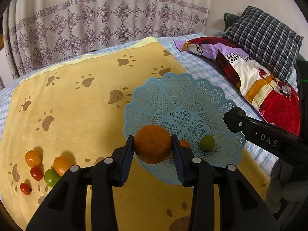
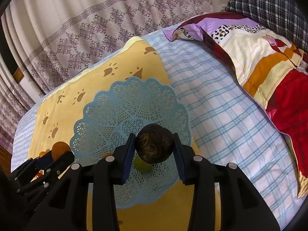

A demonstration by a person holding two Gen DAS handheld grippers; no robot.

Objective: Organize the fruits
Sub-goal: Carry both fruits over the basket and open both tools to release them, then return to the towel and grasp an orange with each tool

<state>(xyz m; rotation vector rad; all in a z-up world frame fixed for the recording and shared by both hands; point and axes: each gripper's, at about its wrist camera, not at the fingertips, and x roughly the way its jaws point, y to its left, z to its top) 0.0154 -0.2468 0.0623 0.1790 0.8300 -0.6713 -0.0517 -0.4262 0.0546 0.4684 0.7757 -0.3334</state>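
Two fruits are in the air at once, and that is where the trouble could start. The left gripper [image 1: 153, 144] is clenched on a big orange [image 1: 152, 144], held over the near left rim of the blue lattice basket [image 1: 184, 96], while the right gripper [image 2: 154, 146] squeezes a dark, wrinkled round fruit [image 2: 154, 143] over the basket's right side. Both are round and pinched only at their widest part between flat pads, so a small slackening or a tilt could let either one roll out. The basket is shallow, with a low scalloped edge, and sits on a soft yellow blanket [image 1: 77, 115] spread on a bed; a fruit let go from too high would probably bounce or roll over the rim and away across the fabric. A small green fruit [image 1: 207, 143] and a small orange one [image 1: 183, 144], half hidden behind the left pad, already lie in the basket just beneath the held fruits, so lowering straight down could knock or crush them. The two tools are near each other over one small target and might collide if both descend together. Five more small fruits [image 1: 41, 170] wait on the blanket to the left, well apart from the basket.
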